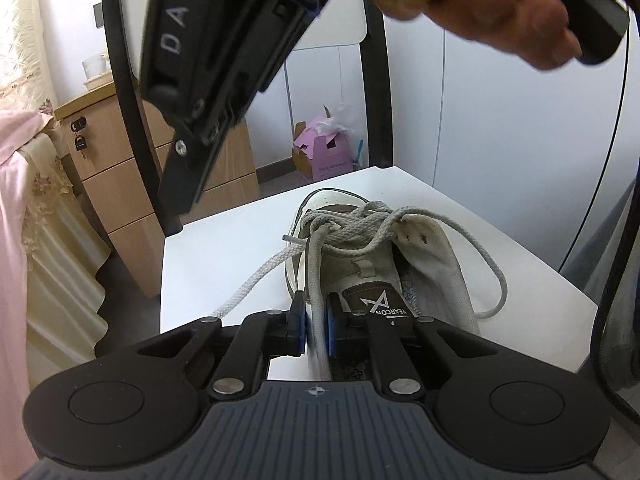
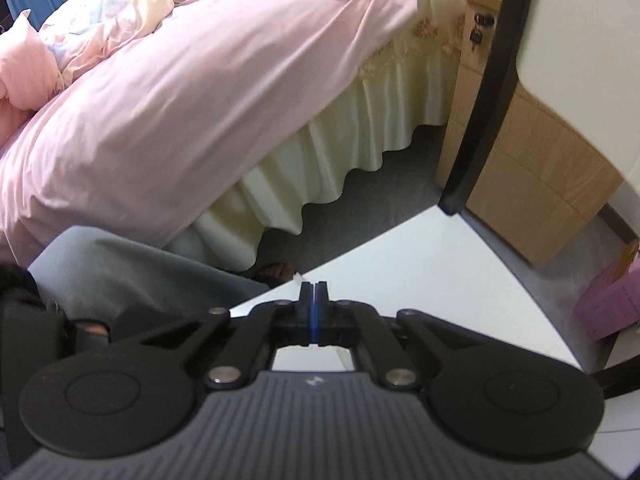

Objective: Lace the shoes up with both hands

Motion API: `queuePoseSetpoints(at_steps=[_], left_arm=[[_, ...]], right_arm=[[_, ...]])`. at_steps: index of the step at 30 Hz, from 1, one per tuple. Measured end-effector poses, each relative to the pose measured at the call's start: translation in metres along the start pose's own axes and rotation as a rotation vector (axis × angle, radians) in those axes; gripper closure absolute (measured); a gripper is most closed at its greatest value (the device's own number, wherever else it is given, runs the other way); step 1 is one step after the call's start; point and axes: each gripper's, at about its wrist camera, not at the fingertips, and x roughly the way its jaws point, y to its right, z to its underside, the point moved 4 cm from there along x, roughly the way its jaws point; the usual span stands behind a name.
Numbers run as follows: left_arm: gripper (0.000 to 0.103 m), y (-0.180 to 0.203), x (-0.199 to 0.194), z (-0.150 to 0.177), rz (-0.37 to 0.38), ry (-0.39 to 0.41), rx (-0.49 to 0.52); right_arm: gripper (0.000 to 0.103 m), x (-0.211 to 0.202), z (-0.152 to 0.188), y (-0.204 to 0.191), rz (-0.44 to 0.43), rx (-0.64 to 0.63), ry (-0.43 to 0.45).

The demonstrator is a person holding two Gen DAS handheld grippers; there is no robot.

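In the left wrist view, the left gripper [image 1: 316, 326] is pointing down at a white shoe [image 1: 384, 264] that is sitting on a white table [image 1: 224, 264], straight ahead of the fingers with its toe turned away from them. The blue pads [image 1: 330, 328] are standing narrow and pinching a flat stretch of grey-white lace [image 1: 316, 280], which is running from between them up to the crossed lacing over the tongue. Another lace end is trailing off to the left of the fingers across the tabletop, and a loose loop is hanging over the shoe's right side. The brown tongue label is lying just right of the fingers. Above and ahead of them, the right gripper [image 1: 208, 80] is hanging blurred in the upper part of the view, with a hand [image 1: 480, 12] wrapped around its grip; its fingertips are not showing here. Beyond the table, a wooden drawer cabinet [image 1: 116, 176] is standing to the left and a pink box [image 1: 324, 152] is sitting on the floor. In the right wrist view, the right gripper [image 2: 314, 292] is closed completely, its pads meeting with a small pale tip poking out just left of the fingertips; what that bit is cannot be told. Its fingers are hovering over the table's [image 2: 420, 272] edge, and the shoe is not appearing here. Ahead and to the left, a bed with pink bedding [image 2: 192, 100] is filling the view, and a grey trouser leg [image 2: 132, 276] is showing at lower left.
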Motion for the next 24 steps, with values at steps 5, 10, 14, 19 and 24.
queuePoseSetpoints(at_steps=[5, 10, 14, 19, 24], left_arm=[[0.092, -0.003, 0.002, 0.002, -0.002, -0.010, -0.026], [0.092, -0.004, 0.002, 0.002, 0.001, -0.010, -0.027], [0.092, -0.002, 0.003, 0.002, 0.000, -0.010, -0.022], [0.092, -0.003, 0.003, 0.002, 0.010, -0.009, -0.021], [0.092, -0.001, 0.004, 0.001, 0.012, -0.010, -0.022]], right_arm=[[0.074, 0.002, 0.014, 0.001, 0.030, -0.018, -0.104], [0.084, 0.008, 0.038, 0.002, 0.035, -0.012, -0.166], [0.099, 0.015, 0.041, -0.002, 0.066, -0.032, -0.148], [0.103, 0.006, 0.022, -0.008, -0.001, 0.032, -0.020], [0.102, -0.011, -0.017, -0.037, -0.033, -0.012, 0.087]])
